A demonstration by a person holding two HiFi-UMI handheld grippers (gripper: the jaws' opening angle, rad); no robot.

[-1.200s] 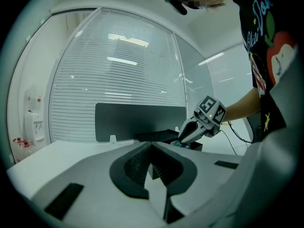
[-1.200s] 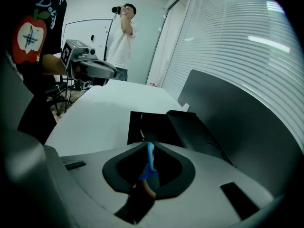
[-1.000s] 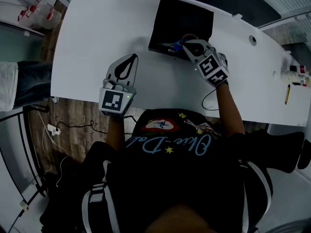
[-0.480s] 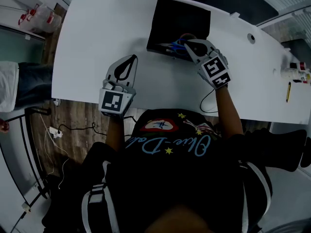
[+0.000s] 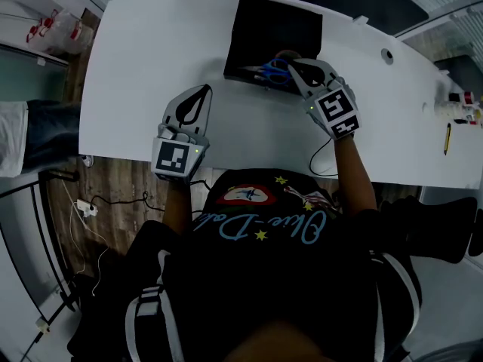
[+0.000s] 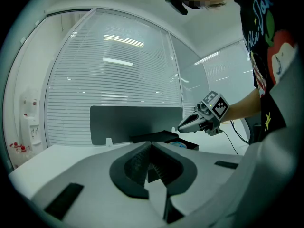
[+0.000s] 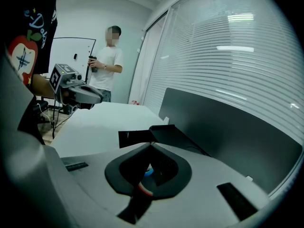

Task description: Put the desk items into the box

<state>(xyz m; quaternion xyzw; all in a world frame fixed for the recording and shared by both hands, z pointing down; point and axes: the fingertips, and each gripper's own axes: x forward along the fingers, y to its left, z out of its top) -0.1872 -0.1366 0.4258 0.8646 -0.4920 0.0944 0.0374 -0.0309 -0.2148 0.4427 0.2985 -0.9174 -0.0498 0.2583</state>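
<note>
Right tongs (image 5: 293, 64) clenched, nothing plainly held, tip over the box (image 5: 264, 21) near rim, blue scissors (image 5: 270, 71) already inside; left tongs (image 5: 202, 93) clenched, empty, on counter (image 5: 136, 51); risk: a low pull-back clips the rim, shoving the box.

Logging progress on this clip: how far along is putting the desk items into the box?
Done: blue scissors lie in the black box. In hand: the right hand-held gripper is at the box's near edge, jaws together, nothing clearly held; the left hand-held gripper rests shut and empty. Left: a yellow pencil at the far right edge of the desk.
</note>
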